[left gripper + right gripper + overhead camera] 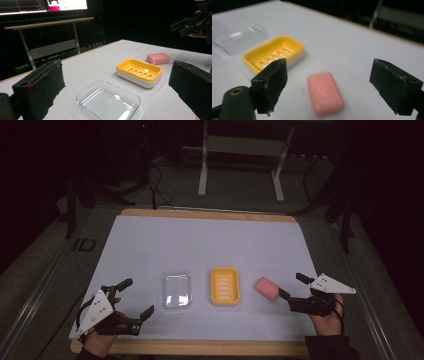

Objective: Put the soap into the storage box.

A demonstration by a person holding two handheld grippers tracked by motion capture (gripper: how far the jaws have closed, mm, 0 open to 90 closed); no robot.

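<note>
Tabletop scene, read from left to right, with all places given relative to the yellow soap dish (225, 286).

Far left of the dish, near the front edge of the white table (210, 240), the left gripper (136, 299) is held by a hand. Its jaws are spread wide and nothing is between them; in the left gripper view both black pads stand well apart with only the table surface beyond.

Just left of the dish a clear plastic lid (176, 290) is laid flat and empty.

The dish itself is seen at centre, its slotted yellow insert bare.

Just right of the dish, apart from it, the pink soap bar (267, 289) is laid flat on the table. In the right gripper view the bar (325, 93) is framed in the gap between the two pads, untouched by either.

Right of the bar the right gripper (292, 286) is held, jaws spread wide and empty, tips directed at the bar.

The bar is judged to be light, rigid and smooth, so some slipperiness is to be expected; little fragility is likely beyond surface denting. Hold is best taken across its two long sides near mid-length, with the pads set square to them, so that the rounded corners are avoided and twisting is limited.
</note>
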